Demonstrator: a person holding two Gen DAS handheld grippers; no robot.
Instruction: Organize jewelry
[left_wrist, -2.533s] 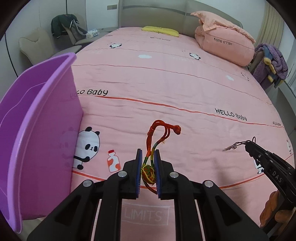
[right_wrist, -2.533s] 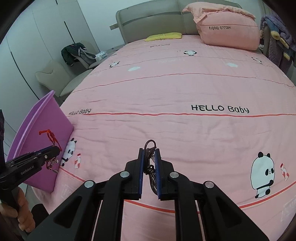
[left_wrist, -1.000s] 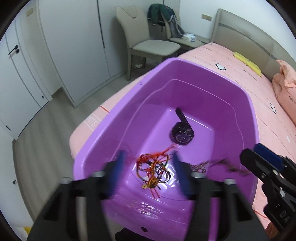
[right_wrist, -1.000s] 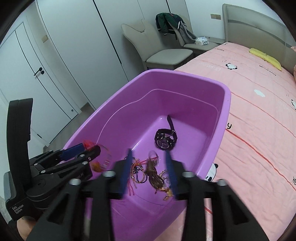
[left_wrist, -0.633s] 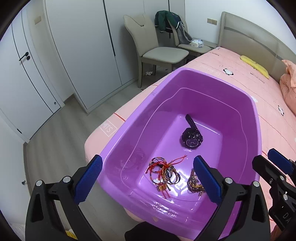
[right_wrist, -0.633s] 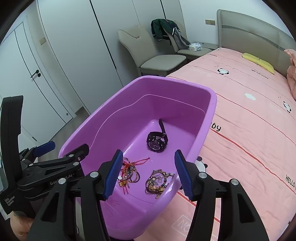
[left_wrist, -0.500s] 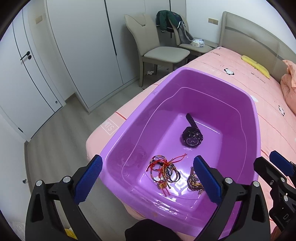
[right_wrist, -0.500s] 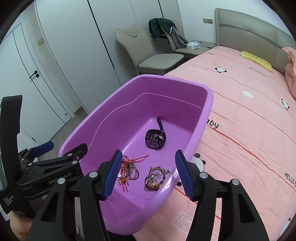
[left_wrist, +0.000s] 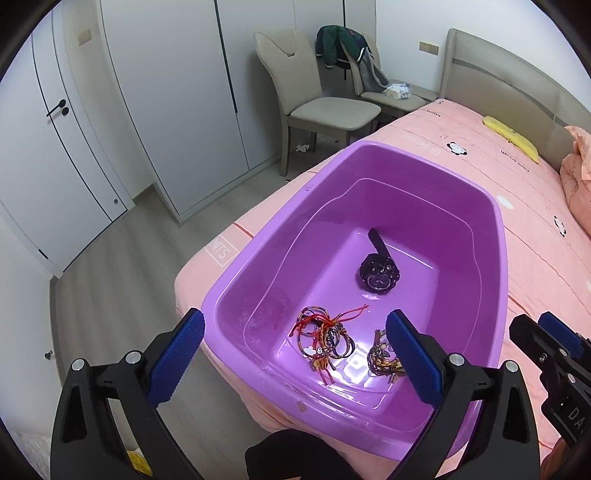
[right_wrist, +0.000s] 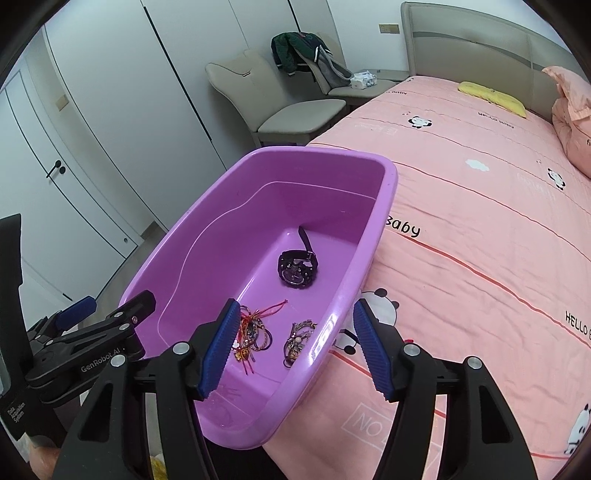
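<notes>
A purple plastic tub (left_wrist: 495, 236) (right_wrist: 384, 206) stands on the corner of the pink bed. In it lie a black watch (left_wrist: 378, 275) (right_wrist: 297, 271), a tangle of red and coloured string bracelets (left_wrist: 323, 334) (right_wrist: 255, 330) and a brownish beaded piece (left_wrist: 380, 356) (right_wrist: 297, 341). My left gripper (left_wrist: 293, 354) is wide open and empty above the tub's near end. My right gripper (right_wrist: 293, 341) is open and empty above the tub's near right rim. Each gripper shows in the other's view, the left (right_wrist: 107, 314) and the right (left_wrist: 543, 332).
The pink panda bedspread (right_wrist: 480, 229) stretches right and back, with a yellow pillow (right_wrist: 491, 96) and a pink folded quilt (right_wrist: 572, 110). Beige chairs (left_wrist: 321, 107) with a dark jacket and white wardrobe doors (left_wrist: 155, 110) stand left; the wood floor (left_wrist: 110, 288) lies below the bed's edge.
Both grippers carried jewelry from the bedspread to the tub, opened and dropped it in. In the last half second both drew back slightly; the jewelry lies still.
</notes>
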